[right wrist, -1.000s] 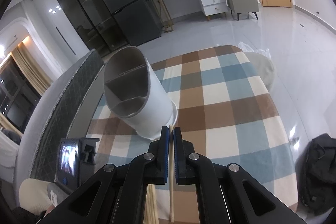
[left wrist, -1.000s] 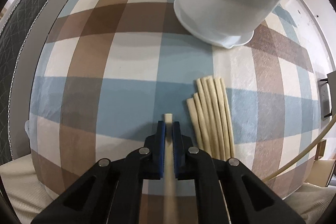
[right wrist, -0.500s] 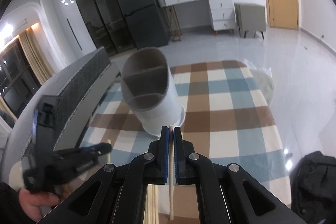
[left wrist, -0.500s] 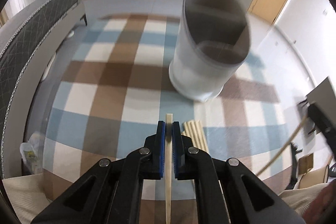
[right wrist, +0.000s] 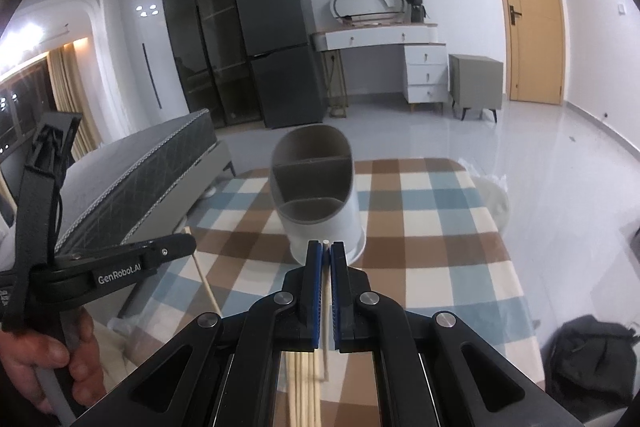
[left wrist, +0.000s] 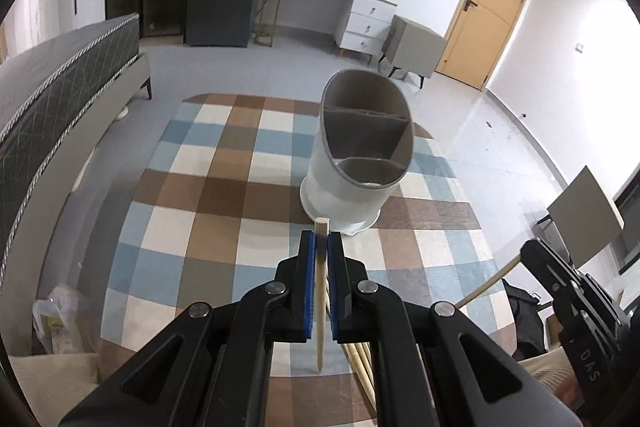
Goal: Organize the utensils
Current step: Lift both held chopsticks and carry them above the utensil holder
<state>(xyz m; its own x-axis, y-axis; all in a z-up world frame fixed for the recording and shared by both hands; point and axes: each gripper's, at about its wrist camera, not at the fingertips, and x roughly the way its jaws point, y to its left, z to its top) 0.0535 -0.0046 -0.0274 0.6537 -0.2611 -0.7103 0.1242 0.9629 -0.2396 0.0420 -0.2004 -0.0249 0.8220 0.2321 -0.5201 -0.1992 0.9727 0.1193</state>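
- My left gripper (left wrist: 320, 243) is clamped on one chopstick (left wrist: 320, 291); its square end pokes out just past the blue pads, and the rest hangs down behind them, clear of the cloth.
- My right gripper (right wrist: 325, 251) is clamped on a second chopstick (right wrist: 327, 303); only a pale tip shows above the pads.
- From the left view that second stick juts out of the right gripper near the table's right edge.
- The holder (left wrist: 362, 151) stands upright on the checked cloth (left wrist: 224, 195), right of the table's middle, past both grippers' tips.
- It has three open compartments, divided by two walls; the nearest is a curved pocket, and all three look empty.
- The rim slopes, lower on the side nearest me.
- The spare chopsticks (left wrist: 362, 367) lie in a bundle on the cloth below and right of my left pads, mostly hidden by the gripper's frame.
- Left of the holder the cloth is bare all the way to the table's rounded left edge.
- Beyond that edge there is a strip of floor, then the quilted sofa (left wrist: 60, 83).
- The table's far edge curves just behind the holder; open floor follows up to the desk (right wrist: 384, 39) and door (right wrist: 528, 15).
- A hand (right wrist: 52, 367) grips the left gripper's handle at the lower left of the right view.
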